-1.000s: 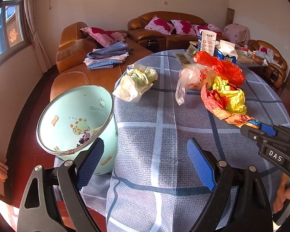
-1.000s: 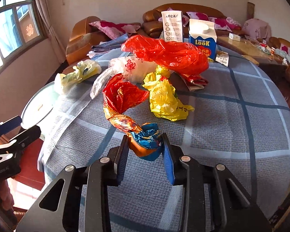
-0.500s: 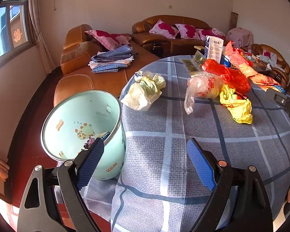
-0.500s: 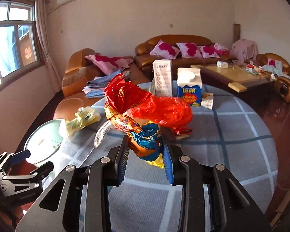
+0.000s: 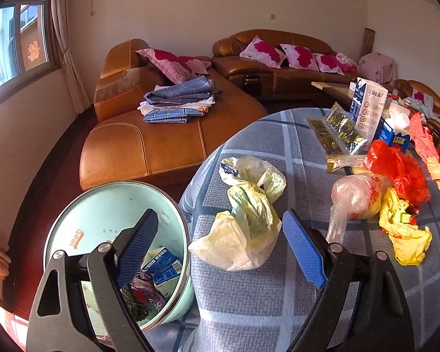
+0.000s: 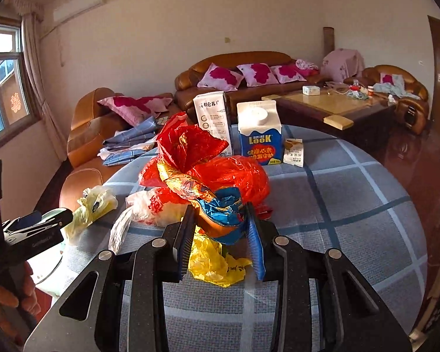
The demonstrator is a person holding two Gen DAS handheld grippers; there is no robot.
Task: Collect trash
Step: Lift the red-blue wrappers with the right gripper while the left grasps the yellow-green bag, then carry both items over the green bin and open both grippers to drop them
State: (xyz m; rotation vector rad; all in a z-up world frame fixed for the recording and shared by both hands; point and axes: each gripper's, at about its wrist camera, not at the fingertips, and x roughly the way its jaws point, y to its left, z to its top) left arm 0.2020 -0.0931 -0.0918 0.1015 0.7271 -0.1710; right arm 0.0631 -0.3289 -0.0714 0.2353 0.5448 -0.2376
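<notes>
Right wrist view: we had the right gripper (image 6: 220, 228) clamped on the foil wrapper (image 6: 190, 158), lifted above the table (image 6: 352, 193). Our left gripper (image 5: 220, 246) gaped wide, empty, beside the bin (image 5: 102, 202).

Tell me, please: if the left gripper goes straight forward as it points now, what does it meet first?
Most likely the pale yellow plastic bag on the table: it lies directly ahead between the open left gripper fingers. Depth is uncertain.

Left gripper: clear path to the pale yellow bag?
Probably yes. The left gripper is open, and the pale yellow bag lies between and just ahead of its fingers, with nothing on top.
</notes>
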